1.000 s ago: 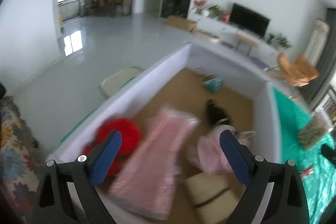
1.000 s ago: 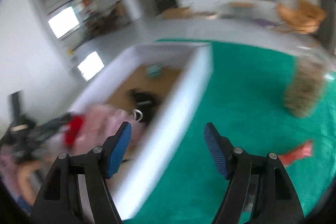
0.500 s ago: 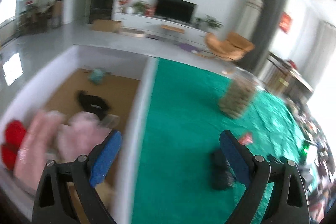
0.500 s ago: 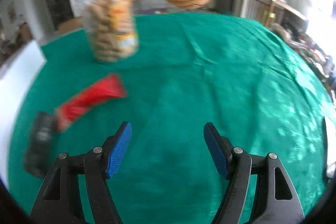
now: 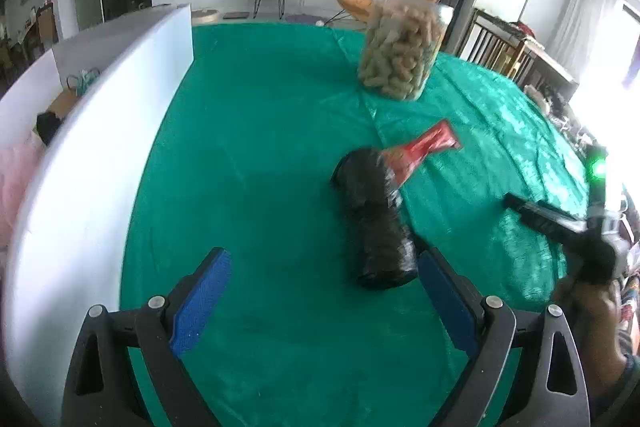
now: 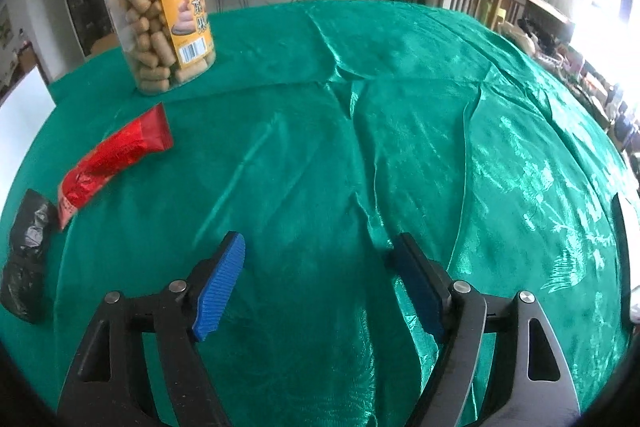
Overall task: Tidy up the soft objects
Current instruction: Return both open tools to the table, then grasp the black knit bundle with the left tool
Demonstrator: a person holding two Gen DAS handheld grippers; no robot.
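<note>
Hovering over the green cloth [image 6: 360,131], my left tongs [image 5: 322,283] stand wide apart with nothing between the pads; the black plastic-wrapped roll [image 5: 376,227] lies just ahead of the right-hand pad, its near end close beside that finger. A red packet [image 5: 420,151] overlaps the roll's far end, and the jar of snacks [image 5: 404,47] stands well beyond. The white box wall [image 5: 88,163] runs along the cloth's left edge, leaving a broad bare strip between wall and roll. My right tongs [image 6: 320,283] have just been opening and hold nothing, over wrinkled bare cloth; the roll [image 6: 28,259] and packet [image 6: 116,155] sit far to their left, the jar [image 6: 160,19] behind
</note>
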